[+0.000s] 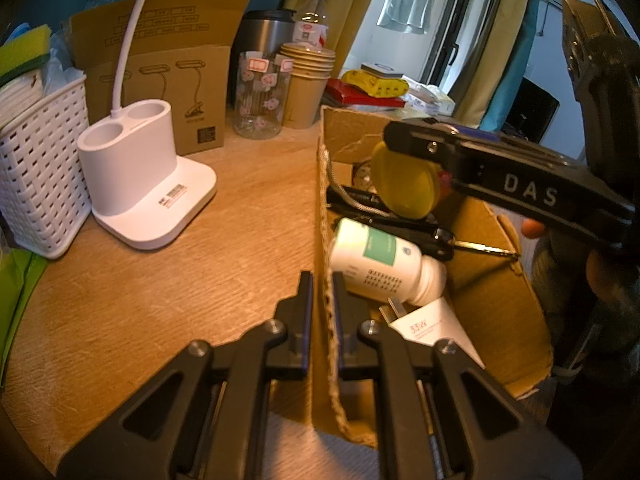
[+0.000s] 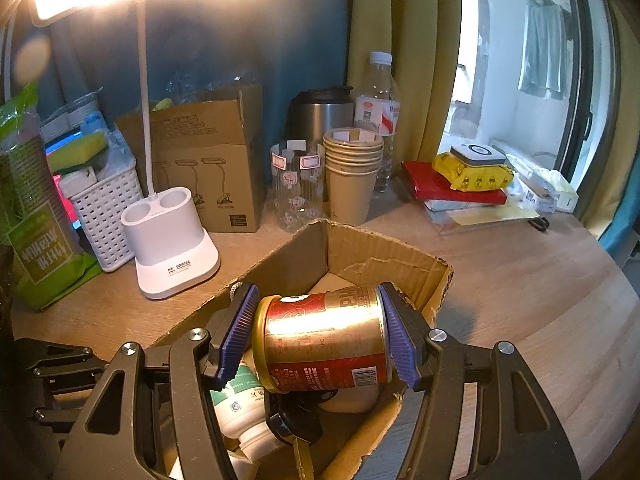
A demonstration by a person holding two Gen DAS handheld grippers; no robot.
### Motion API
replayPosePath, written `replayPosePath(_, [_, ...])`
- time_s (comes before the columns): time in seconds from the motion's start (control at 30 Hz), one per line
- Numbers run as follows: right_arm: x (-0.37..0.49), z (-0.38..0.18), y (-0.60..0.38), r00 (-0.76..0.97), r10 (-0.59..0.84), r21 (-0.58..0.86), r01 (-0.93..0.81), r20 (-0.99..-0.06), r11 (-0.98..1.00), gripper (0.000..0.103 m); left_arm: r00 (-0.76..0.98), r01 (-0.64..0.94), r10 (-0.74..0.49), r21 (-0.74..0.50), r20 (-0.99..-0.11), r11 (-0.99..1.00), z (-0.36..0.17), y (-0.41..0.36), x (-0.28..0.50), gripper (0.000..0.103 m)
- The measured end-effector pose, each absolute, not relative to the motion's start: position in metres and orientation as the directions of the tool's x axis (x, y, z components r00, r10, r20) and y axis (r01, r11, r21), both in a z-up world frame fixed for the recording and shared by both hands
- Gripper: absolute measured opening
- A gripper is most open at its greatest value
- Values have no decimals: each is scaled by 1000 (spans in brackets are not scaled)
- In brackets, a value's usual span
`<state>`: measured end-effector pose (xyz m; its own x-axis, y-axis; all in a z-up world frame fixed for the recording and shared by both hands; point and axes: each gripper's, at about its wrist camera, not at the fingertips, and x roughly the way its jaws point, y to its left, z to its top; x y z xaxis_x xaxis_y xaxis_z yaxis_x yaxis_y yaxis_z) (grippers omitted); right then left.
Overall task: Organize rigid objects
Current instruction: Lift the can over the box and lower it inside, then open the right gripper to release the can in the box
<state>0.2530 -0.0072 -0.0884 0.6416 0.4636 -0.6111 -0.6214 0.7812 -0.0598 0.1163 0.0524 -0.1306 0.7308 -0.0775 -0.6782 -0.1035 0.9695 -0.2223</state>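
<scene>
Right wrist view: my right hand-held gripper is clamped on a red-and-gold can, lying sideways, pads on its two ends, jaws roughly mid-width. The can hangs over the open cardboard box, just above a white bottle and a dark key-like item already inside. Left wrist view: my left hand-held gripper is almost fully closed, pinching the box's near wall along its rope-trimmed edge, so the box is pinned to the table. As I read it, the step is dropping the can into the box. To do it well I'd lower until the can nearly rests on the contents, aim for the free space toward the far corner, then open; releasing from height risks it rolling or knocking the bottle. Keep the left pinch firm so the wall doesn't flex. Both grippers pitch downward at a moderate angle; the right one reaches in over the box from the right side, its body crossing the left camera's view.
</scene>
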Motion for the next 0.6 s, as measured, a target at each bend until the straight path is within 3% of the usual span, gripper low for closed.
replayPosePath(0.6, [263,-98,-8,634,421,-65,-597,-648,800,67,731,-103,-77,-222,-678,970,-131,52,116,9])
